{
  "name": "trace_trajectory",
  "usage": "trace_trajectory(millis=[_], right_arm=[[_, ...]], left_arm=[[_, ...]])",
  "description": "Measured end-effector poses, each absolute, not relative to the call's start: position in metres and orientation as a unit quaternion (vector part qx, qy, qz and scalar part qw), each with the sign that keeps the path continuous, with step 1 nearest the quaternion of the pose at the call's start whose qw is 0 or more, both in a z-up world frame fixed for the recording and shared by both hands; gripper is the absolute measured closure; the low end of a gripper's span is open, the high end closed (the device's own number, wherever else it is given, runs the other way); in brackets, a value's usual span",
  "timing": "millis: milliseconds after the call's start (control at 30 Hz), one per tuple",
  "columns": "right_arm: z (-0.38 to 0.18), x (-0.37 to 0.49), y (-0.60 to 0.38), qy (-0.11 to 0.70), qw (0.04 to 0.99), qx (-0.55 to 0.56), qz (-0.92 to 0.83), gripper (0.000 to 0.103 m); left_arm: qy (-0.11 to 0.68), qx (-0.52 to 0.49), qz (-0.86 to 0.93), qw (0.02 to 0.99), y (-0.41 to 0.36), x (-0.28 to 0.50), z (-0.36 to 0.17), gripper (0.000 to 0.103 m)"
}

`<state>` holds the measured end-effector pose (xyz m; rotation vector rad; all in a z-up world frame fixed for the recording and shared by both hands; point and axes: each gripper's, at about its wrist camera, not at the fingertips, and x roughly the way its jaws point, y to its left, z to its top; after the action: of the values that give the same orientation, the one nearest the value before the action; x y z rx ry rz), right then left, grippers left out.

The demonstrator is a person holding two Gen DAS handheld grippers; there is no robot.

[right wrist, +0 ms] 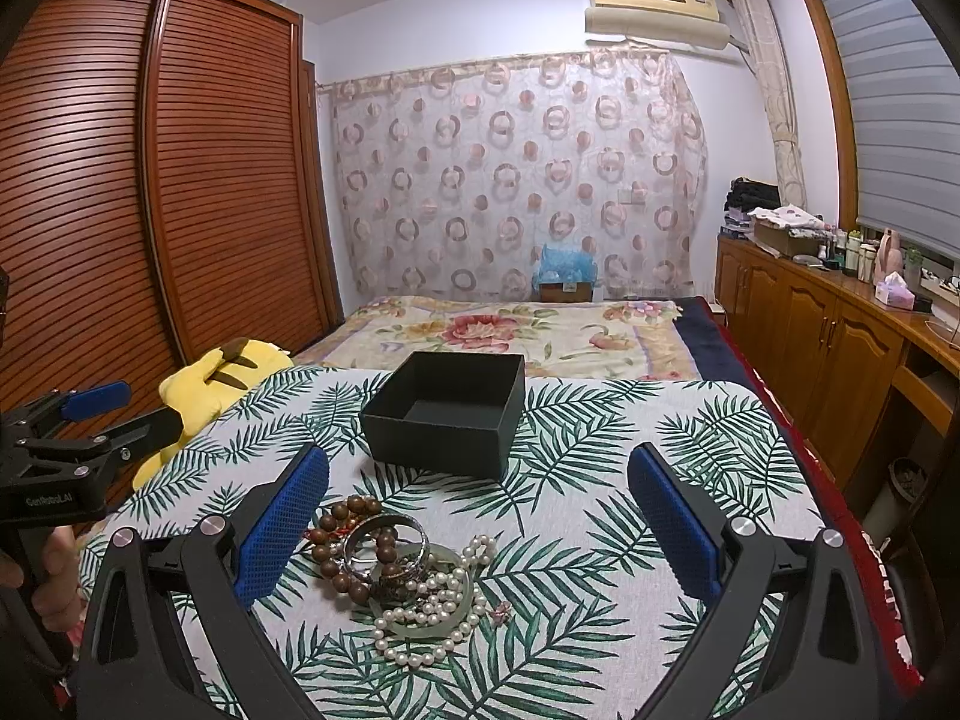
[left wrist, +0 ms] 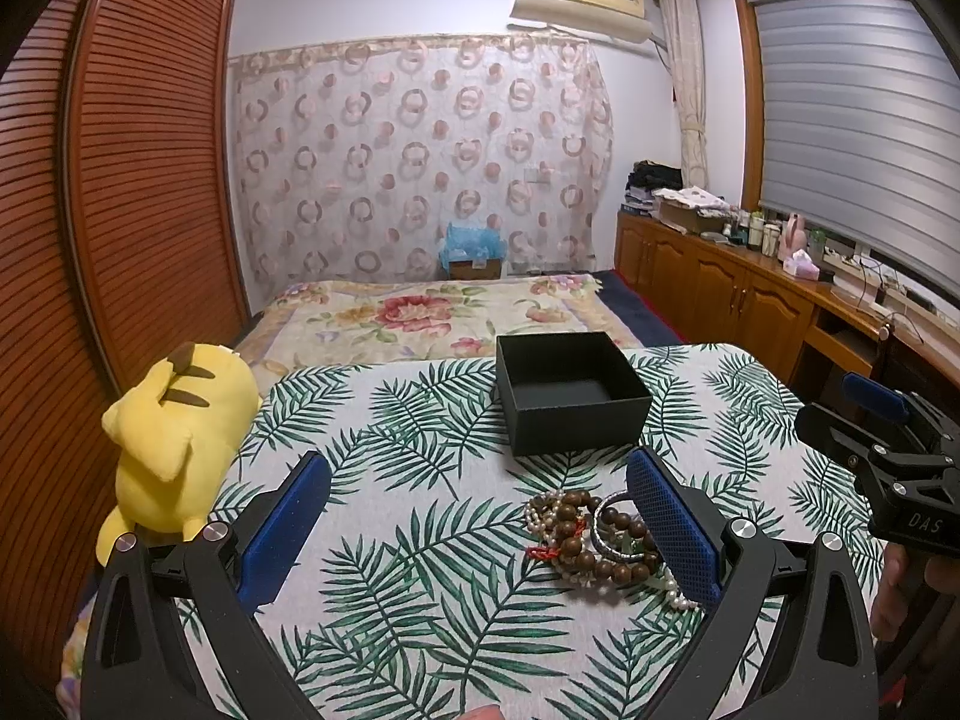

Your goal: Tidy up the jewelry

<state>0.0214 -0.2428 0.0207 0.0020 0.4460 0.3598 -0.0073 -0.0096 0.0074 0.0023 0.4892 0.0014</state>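
Observation:
A pile of jewelry (right wrist: pixel 402 570) lies on the leaf-print cloth: brown wooden bead bracelets, silver bangles, a jade bangle and a white pearl string. An open, empty black box (right wrist: pixel 447 414) stands just behind it. In the left wrist view the pile (left wrist: pixel 594 540) lies by the right fingertip and the box (left wrist: pixel 570 396) is ahead. My left gripper (left wrist: pixel 480 504) is open and empty above the cloth. My right gripper (right wrist: pixel 480 498) is open and empty, with the pile beside its left finger. Each gripper shows at the edge of the other's view.
A yellow plush toy (left wrist: pixel 174 438) lies at the cloth's left edge. A bed with a floral blanket (right wrist: pixel 510 330) is behind. A wooden wardrobe (right wrist: pixel 180 180) stands left; wooden cabinets (right wrist: pixel 828 324) with clutter stand right.

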Motion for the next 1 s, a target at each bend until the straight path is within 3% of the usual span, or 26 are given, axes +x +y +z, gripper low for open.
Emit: trace_trajectory(millis=[633, 1000], right_arm=[[-0.007, 0.042, -0.227, 0.267, 0.937, -0.026, 0.222, 0.003], [-0.046, 0.077, -0.199, 0.348, 0.892, -0.075, 0.280, 0.039]], left_arm=[[0.289, 0.003, -0.026, 0.957, -0.005, 0.012, -0.030, 0.008], [0.318, 0.008, -0.046, 0.947, 0.001, 0.024, -0.055, 0.008]])
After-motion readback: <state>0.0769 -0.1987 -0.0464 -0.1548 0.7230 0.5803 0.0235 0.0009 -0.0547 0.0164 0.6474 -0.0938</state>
